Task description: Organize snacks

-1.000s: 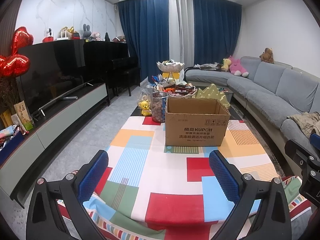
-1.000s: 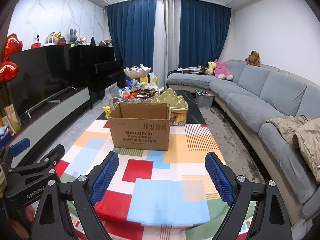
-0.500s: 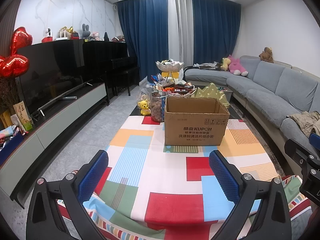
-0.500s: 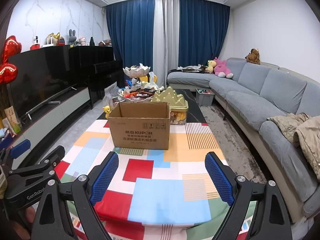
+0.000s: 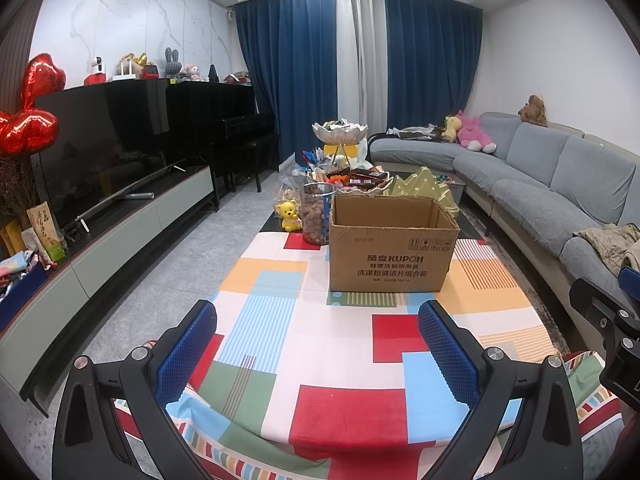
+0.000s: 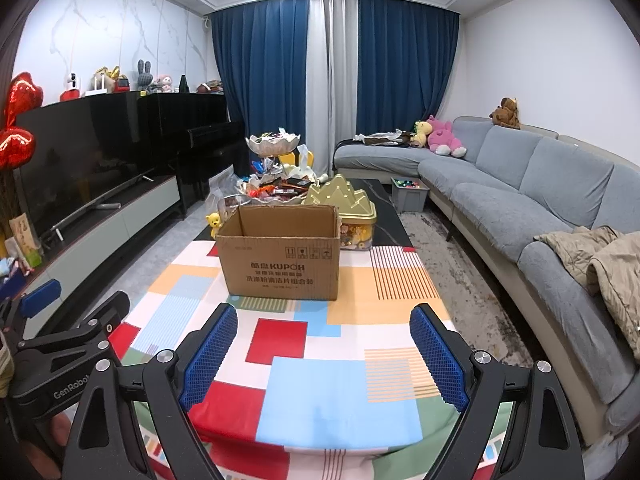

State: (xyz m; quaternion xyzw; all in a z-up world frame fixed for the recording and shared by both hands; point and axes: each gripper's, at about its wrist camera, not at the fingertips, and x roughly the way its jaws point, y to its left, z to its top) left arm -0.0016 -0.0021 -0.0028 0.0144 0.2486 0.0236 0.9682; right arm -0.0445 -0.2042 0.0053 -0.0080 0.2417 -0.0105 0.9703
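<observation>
Both grippers empty, jaws spread wide: left gripper, right gripper. Cardboard box open on patchwork tablecloth, inside hidden. Snack pile heaped behind box. Progress can't be judged; fits early or late stage.

Hidden or unclear from my two wrist cameras:

- Cardboard box, ahead of both tools: I cannot see its floor or contents; only the upper inner walls show.
- Snack pile, beyond the box: lower part masked by the box's rim; wrappers too small to identify.
- Jar, left of the box: right side covered by the box.
- Gold tin: left part behind the box.
- Right gripper, at my left camera's right edge: cut off, jaws unseen.
- Left gripper, at my right camera's left edge: partly cut off.
</observation>
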